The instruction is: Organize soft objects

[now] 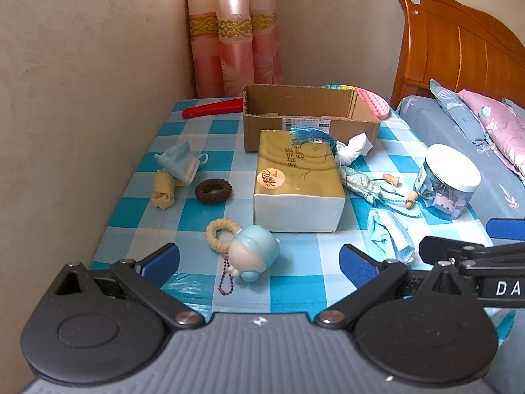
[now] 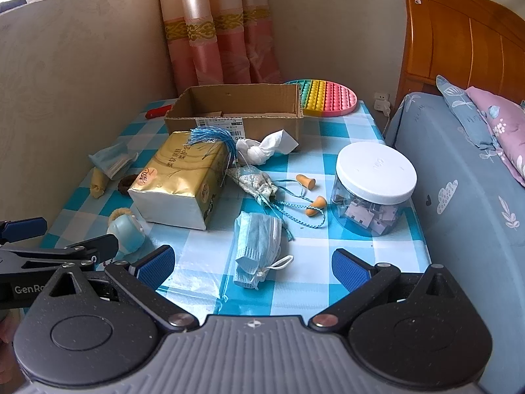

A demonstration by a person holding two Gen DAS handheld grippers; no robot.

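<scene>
My left gripper is open over the near table edge, a pale blue squishy toy with a bead chain between its fingers. A cream scrunchie, a brown scrunchie, a yellow cloth roll and a blue face mask lie to the left. My right gripper is open above a folded blue mask. A gold tissue pack, white tissue wad, floral pouch and orange earplugs lie beyond. An open cardboard box stands at the back.
A clear jar with a white lid stands at the table's right. A rainbow pop-it and a red object lie beside the box. A wall runs along the left, a bed along the right, a curtain behind.
</scene>
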